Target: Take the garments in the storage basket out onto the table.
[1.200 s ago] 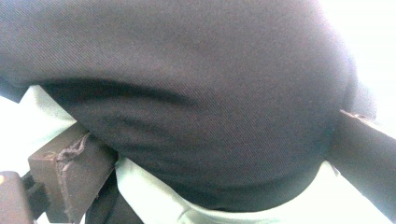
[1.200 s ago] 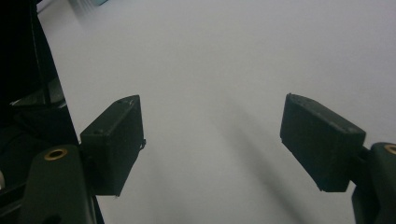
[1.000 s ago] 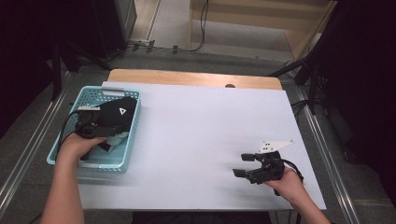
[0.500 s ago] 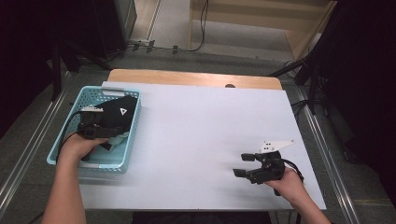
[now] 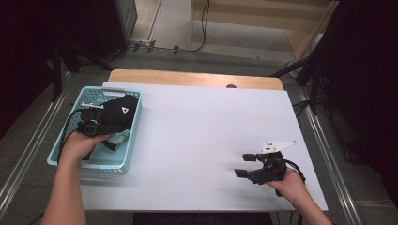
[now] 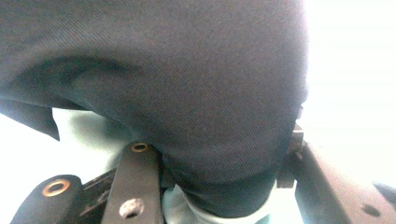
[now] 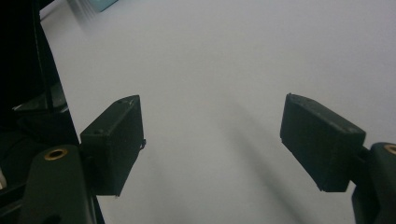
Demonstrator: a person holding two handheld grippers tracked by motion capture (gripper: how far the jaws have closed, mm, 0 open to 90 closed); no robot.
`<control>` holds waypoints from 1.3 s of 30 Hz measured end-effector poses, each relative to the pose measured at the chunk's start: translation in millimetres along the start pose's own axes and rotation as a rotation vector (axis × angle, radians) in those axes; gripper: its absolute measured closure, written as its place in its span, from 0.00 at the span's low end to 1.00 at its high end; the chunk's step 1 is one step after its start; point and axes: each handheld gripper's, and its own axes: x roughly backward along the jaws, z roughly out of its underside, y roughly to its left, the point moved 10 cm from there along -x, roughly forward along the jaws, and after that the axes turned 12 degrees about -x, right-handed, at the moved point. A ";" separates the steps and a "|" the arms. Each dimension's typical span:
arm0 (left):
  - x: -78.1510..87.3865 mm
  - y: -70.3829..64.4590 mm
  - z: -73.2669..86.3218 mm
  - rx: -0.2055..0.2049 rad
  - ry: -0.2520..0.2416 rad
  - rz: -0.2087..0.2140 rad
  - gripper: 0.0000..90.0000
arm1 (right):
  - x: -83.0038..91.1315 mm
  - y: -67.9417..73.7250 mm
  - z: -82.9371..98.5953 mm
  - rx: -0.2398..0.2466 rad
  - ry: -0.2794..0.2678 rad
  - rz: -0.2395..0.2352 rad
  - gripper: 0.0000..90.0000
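No words or numbers can be read. One sign: a small white triangle mark on the black cap (image 5: 119,112) lying in the blue basket (image 5: 134,123) at the table's left.

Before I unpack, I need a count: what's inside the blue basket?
The blue basket holds a black cap and something pale beneath it; the left gripper grips the cap. Anything deeper is covered.
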 end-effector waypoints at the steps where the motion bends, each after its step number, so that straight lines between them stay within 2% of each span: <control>1: 1.6 0.4 -1.1 0.004 -0.001 0.000 0.67 | 0.1 0.3 -0.1 -0.002 -0.002 -0.001 0.22; 3: 4.6 -0.1 -3.2 0.022 -0.013 0.019 0.68 | 0.6 0.2 -0.6 -0.001 -0.004 -0.001 0.22; 6: 9.5 -0.8 -5.1 0.013 -0.031 0.034 0.69 | 1.2 0.5 -0.8 -0.004 -0.007 -0.003 0.22; 10: 17.2 -2.8 -8.1 0.040 -0.056 0.066 0.68 | 2.7 -0.2 -1.6 -0.005 -0.016 -0.001 0.22; 16: 33.2 -3.9 -15.2 0.034 -0.093 0.057 0.69 | 4.4 -0.4 -1.2 -0.010 -0.018 0.001 0.22; 18: 39.4 -5.8 -17.3 0.044 -0.111 0.079 0.69 | 4.5 -0.6 -0.7 -0.008 -0.015 0.003 0.22; 22: 48.6 -7.3 -19.6 0.030 -0.143 0.087 0.69 | 4.5 -2.2 -1.1 -0.005 -0.020 0.016 0.22; 24: 52.1 -8.1 -20.8 0.036 -0.154 0.094 0.69 | 4.8 -2.3 -1.5 -0.008 -0.023 0.015 0.22; 35: 73.2 -20.3 -32.6 -0.017 -0.180 0.099 0.68 | 4.1 -2.4 -1.7 -0.010 -0.021 0.012 0.22; 39: 76.9 -24.0 -35.4 -0.020 -0.186 0.101 0.68 | 4.4 -1.9 -1.6 -0.009 -0.022 0.012 0.22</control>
